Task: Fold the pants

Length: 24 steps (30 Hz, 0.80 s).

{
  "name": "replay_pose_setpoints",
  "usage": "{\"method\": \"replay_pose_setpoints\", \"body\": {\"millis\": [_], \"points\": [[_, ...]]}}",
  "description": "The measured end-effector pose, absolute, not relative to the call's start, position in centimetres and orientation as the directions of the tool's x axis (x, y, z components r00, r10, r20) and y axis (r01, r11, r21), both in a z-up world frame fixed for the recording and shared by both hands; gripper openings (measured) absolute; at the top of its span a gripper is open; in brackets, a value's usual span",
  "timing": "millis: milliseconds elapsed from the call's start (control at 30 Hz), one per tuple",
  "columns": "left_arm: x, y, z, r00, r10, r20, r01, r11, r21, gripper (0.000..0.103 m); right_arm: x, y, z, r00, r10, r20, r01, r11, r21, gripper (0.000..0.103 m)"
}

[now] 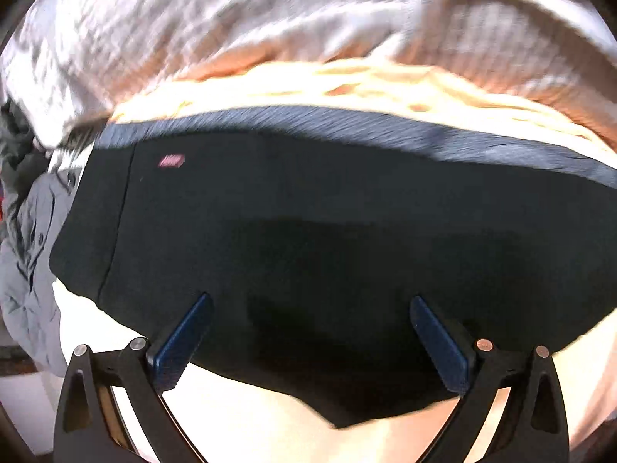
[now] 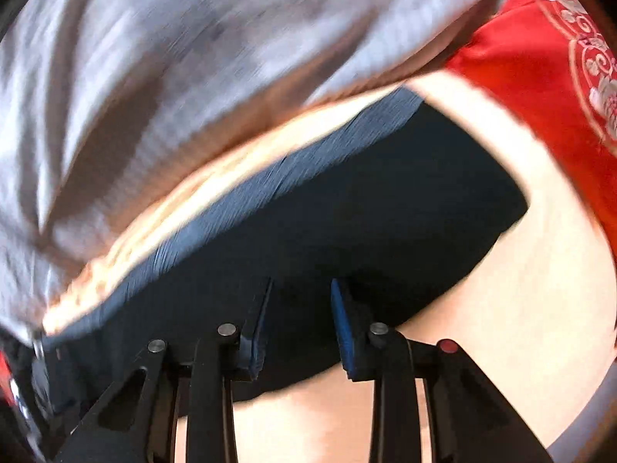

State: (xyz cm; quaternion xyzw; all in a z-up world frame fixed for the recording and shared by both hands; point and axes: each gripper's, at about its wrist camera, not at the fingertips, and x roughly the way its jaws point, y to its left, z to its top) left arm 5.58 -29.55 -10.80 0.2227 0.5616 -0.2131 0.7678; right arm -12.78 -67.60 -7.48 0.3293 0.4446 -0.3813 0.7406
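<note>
Black pants [image 1: 308, 231] lie folded on a pale bed sheet [image 1: 250, 424], with a ribbed waistband [image 1: 347, 131] along the far edge and a small pink label [image 1: 171, 161] at the upper left. My left gripper [image 1: 310, 301] is open, with blue pads [image 1: 181, 347] spread wide over the near edge of the pants. In the right wrist view the same pants [image 2: 385, 212] lie under my right gripper [image 2: 300, 285], which is open with a narrower gap, its fingertips over the pants' near edge.
A crumpled light grey quilt [image 1: 231, 27] lies beyond the pants; it also shows in the right wrist view [image 2: 193, 58]. A red embroidered cloth [image 2: 540, 58] is at the right. Grey clothing [image 1: 27, 250] is heaped at the left.
</note>
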Motion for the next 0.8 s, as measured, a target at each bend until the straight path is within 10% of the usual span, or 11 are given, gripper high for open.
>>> {"method": "replay_pose_setpoints", "body": {"millis": [233, 500, 800], "points": [[1.0, -36.3, -10.6, 0.235, -0.116, -0.965, 0.645, 0.761, 0.065, 0.103, -14.4, -75.9, -8.9, 0.241, -0.304, -0.922, 0.917, 0.381, 0.114, 0.035], [-4.0, -42.3, -9.8, 0.222, -0.171, -0.96, 0.703, 0.71, 0.036, 0.102, -23.7, -74.7, -9.6, 0.581, -0.134, -0.803, 0.8, 0.274, 0.533, 0.049], [-6.5, -47.5, -9.7, 0.244, -0.192, -0.951, 0.736, 0.675, 0.053, 0.103, -26.5, -73.0, -12.3, 0.685, -0.093, -0.723, 0.724, 0.203, 0.659, 0.05]]}}
